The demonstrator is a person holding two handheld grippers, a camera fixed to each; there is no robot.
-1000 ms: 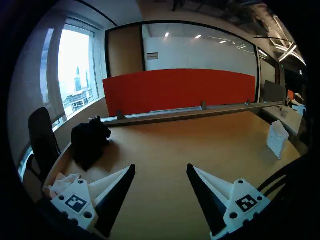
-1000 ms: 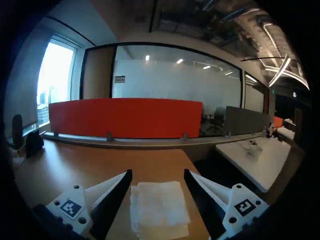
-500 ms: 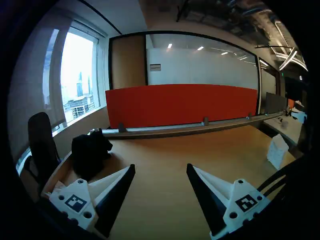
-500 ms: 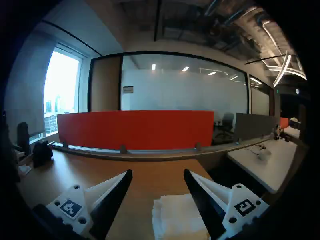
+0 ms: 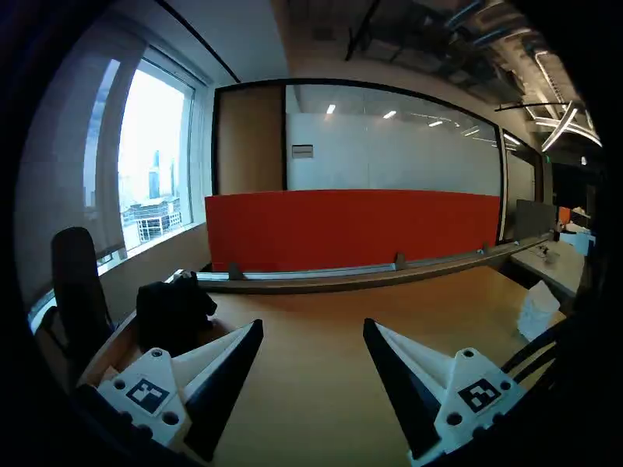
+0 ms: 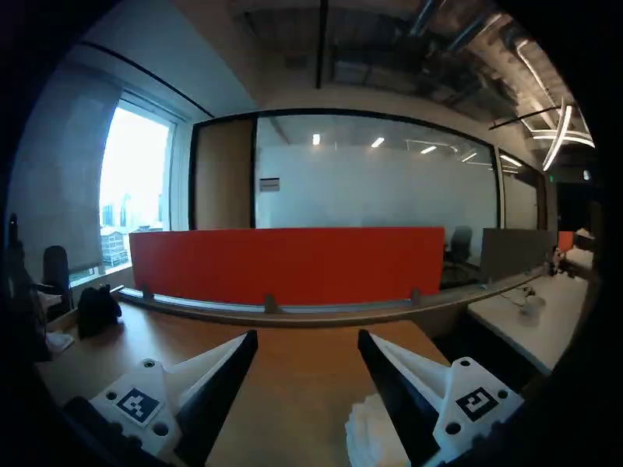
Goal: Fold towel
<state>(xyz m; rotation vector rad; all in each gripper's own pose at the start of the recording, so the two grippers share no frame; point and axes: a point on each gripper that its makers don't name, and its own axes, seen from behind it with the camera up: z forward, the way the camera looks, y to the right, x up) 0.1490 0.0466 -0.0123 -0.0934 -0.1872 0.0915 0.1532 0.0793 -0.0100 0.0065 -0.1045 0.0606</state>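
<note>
Both cameras have tipped upward over the last second, so the towel (image 6: 372, 436) has slid out from between the jaws of the right gripper (image 6: 307, 333). It now sits at about 5 o'clock in the right gripper view, just beside that gripper's right finger and partly cut off at the bottom.

In the left gripper view the same towel (image 5: 537, 310) is way off at 4 o'clock near the desk edge, well apart from the left gripper (image 5: 311, 322). So I'd say the right one is clearly nearer and would need to dip back down to reach it. Can't really tell the towel's long axis from here.

Both grippers are spread wide with nothing in them.

Surface is a bare wooden desk (image 5: 327, 303) with a black bag (image 5: 173, 311) at 8 o'clock and a red divider (image 5: 350, 229) across the back. Office room, big window (image 5: 152, 183) at 9 o'clock.
</note>
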